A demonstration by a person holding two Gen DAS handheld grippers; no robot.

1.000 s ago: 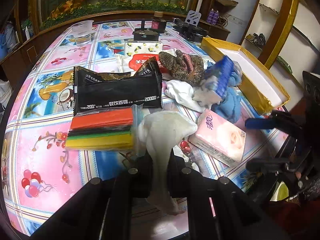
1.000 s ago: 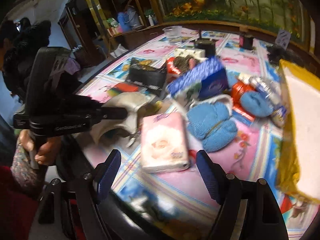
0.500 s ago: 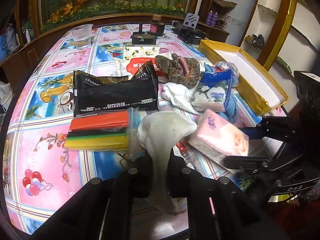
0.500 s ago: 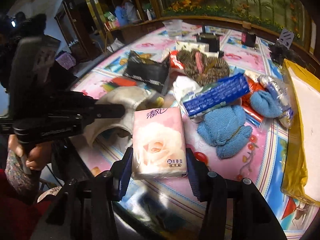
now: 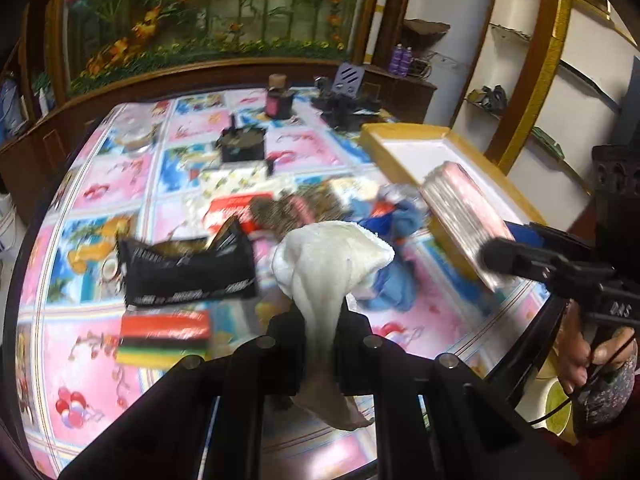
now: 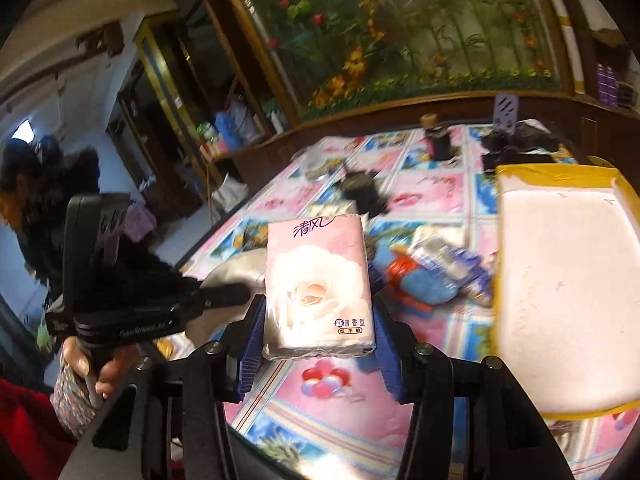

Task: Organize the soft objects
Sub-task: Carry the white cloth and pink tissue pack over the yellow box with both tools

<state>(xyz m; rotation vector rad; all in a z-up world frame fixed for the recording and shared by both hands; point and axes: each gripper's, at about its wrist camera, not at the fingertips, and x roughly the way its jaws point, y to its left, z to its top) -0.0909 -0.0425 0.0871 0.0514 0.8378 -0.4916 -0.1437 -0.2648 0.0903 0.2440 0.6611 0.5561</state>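
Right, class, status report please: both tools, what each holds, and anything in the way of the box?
Left tool shut on white cloth. Right tool shut on pink tissue pack, lifted. Yellow box open, path looks clear.

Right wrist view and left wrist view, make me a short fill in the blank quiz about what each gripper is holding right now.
1. The right gripper is shut on a pink pack of ____.
2. The left gripper pinches a ____ cloth between its jaws.
3. The pink pack has a printed ____ on its face.
4. The empty box has a ____ rim.

Missing words: tissues; white; rose; yellow
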